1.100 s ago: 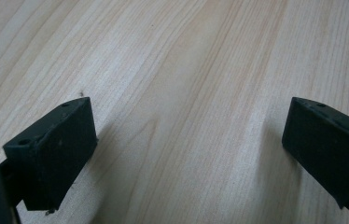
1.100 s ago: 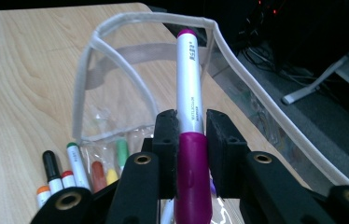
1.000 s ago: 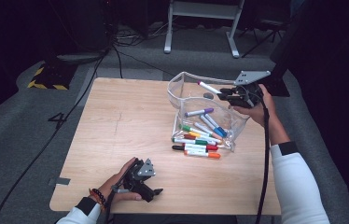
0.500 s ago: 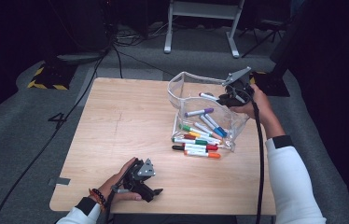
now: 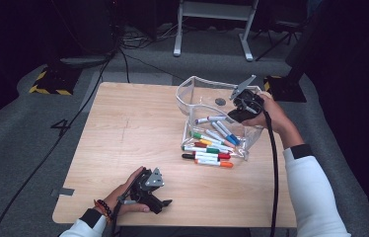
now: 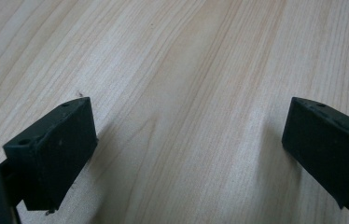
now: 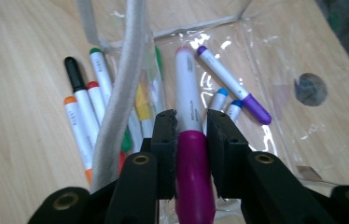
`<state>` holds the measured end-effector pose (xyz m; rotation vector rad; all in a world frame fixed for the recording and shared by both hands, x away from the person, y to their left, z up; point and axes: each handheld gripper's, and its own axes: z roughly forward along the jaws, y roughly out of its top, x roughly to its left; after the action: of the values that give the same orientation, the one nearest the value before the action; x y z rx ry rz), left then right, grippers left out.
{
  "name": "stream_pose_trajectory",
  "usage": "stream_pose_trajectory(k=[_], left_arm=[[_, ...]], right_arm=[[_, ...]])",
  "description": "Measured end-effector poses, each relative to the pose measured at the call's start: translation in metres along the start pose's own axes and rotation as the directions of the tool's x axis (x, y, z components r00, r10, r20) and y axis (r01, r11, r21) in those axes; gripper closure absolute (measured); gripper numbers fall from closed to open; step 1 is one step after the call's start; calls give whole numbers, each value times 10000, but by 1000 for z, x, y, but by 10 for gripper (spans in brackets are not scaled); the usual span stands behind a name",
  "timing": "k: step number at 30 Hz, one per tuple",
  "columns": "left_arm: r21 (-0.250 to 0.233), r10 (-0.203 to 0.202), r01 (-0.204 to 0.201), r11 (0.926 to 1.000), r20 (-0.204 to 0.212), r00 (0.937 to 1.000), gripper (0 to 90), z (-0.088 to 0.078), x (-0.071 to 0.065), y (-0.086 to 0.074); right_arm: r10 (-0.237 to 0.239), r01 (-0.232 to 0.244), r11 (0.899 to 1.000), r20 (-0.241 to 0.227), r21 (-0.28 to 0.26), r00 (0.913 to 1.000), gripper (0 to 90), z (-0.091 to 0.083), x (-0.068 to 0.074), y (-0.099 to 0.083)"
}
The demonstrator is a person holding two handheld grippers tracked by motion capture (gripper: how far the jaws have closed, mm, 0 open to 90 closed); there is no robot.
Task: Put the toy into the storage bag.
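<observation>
My right gripper point(image 7: 189, 128) clamps the magenta marker point(image 7: 189, 140) mid-frame, aiming into the clear pouch point(image 7: 298, 121); my left gripper point(image 6: 186, 154) rests open.

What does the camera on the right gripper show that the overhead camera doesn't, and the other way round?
The right gripper view alone shows the right gripper clamped on a magenta marker. The high view alone shows the left gripper resting on the table, apart from the work. Both show the clear pouch, the purple marker inside it, and the orange-capped marker beside it.
</observation>
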<state>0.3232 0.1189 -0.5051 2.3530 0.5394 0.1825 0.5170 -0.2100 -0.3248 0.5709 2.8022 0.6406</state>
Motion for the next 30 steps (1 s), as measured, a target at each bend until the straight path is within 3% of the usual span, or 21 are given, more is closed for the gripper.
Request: stream_pose_trajectory(k=[3, 7, 12, 14, 15, 21, 25, 30], left_arm=[[-2, -1, 1, 10000, 0, 10000, 34, 0, 0, 0], [-1, -3, 3, 10000, 0, 10000, 33, 0, 0, 0], [-1, -2, 2, 10000, 0, 10000, 34, 0, 0, 0], [-2, -2, 2, 10000, 0, 10000, 34, 0, 0, 0], [1, 1, -1, 10000, 0, 10000, 34, 0, 0, 0], [-2, -3, 3, 10000, 0, 10000, 33, 0, 0, 0], [-3, -5, 5, 10000, -1, 10000, 34, 0, 0, 0], [-3, -6, 6, 10000, 1, 10000, 33, 0, 0, 0]], right_arm=[[129, -124, 9998, 260, -179, 9996, 697, -1, -2, -1], [493, -437, 9957, 683, -812, 9964, 640, -8, -4, -5], [968, -770, 9800, 1014, -1837, 9901, 549, -25, -5, -13], [1239, -917, 9633, 1148, -2522, 9856, 501, -38, -3, -19], [1239, -917, 9633, 1148, -2522, 9856, 501, -38, -3, -19], [1380, -876, 9246, 1116, -3708, 9841, 451, -63, 11, -35], [1284, -689, 9050, 1151, -4197, 9850, 436, -73, 25, -43], [1103, -475, 8727, 1014, -4859, 9887, 419, -84, 44, -56]])
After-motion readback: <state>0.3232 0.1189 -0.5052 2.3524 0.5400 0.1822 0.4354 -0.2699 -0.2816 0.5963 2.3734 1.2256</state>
